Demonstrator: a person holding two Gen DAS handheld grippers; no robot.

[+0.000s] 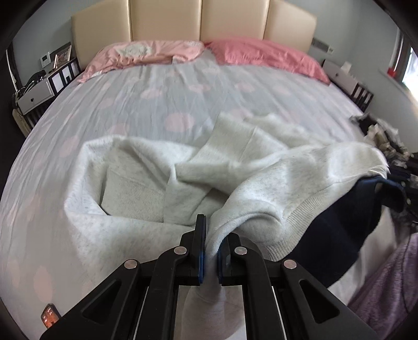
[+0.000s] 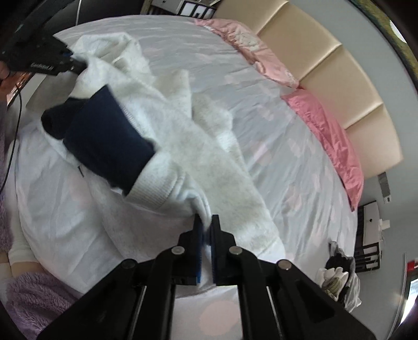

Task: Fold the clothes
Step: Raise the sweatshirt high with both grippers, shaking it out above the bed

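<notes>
the sweatshirt is pale grey, fleecy and thick, with ribbed knit along its hem; it lies crumpled in soft folds near the foot edge of the bed, partly lifted. the left gripper has its black jaws clamped together on a fold of that hem, the cloth squeezed thin between the blue pads. the right gripper is likewise clamped on the ribbed hem, further along it. a dark navy garment, smooth and heavy-looking, lies half under the sweatshirt, so its shape cannot be made out. the bed sheet is thin, creased, pale with faint pink blotches. two satin-like pink pillows lie at the head edge against a padded cream headboard. in the right wrist view the left gripper shows only as a blurred dark shape at the sweatshirt's far end. a purple fuzzy sleeve is cut off at the frame's edge. a dark heap at the bed's right edge is too blurred to name.
</notes>
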